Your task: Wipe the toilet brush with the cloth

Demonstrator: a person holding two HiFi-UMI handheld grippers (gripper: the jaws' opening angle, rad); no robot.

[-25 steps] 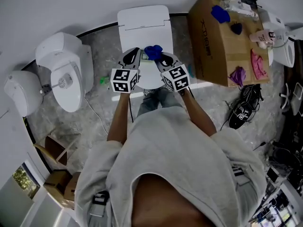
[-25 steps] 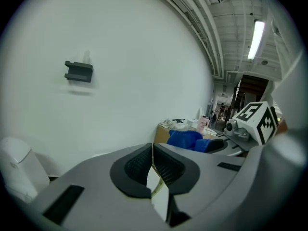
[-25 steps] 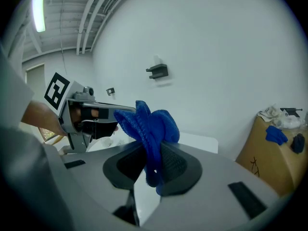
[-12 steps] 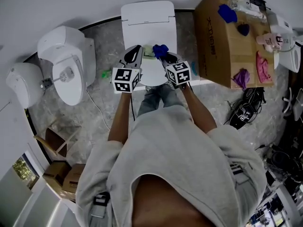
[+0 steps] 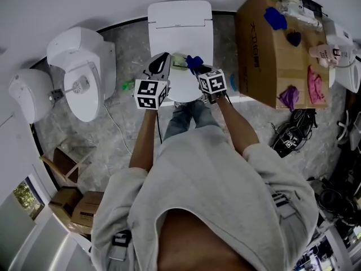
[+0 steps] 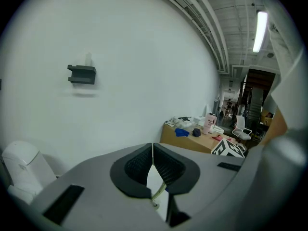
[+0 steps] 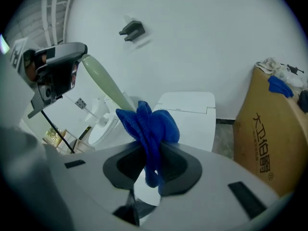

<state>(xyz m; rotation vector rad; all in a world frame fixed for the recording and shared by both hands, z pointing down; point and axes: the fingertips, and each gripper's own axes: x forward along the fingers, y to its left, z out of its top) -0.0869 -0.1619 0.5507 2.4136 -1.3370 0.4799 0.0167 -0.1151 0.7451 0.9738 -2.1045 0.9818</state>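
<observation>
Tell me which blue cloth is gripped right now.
The blue cloth clamped in the right gripper, held over the shut toilet. The other blue cloth lies loose on top of the cardboard box.

Left claw (image 6: 153,154), right claw (image 7: 153,163), both clamped

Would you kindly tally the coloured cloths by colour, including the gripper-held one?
Blue: 2, the held cloth and the blue box cloth
Dark blue: 1, the dark cloth
Pink: 1, the pink cloth
Purple: 1, the purple cloth
Total: 5
</observation>
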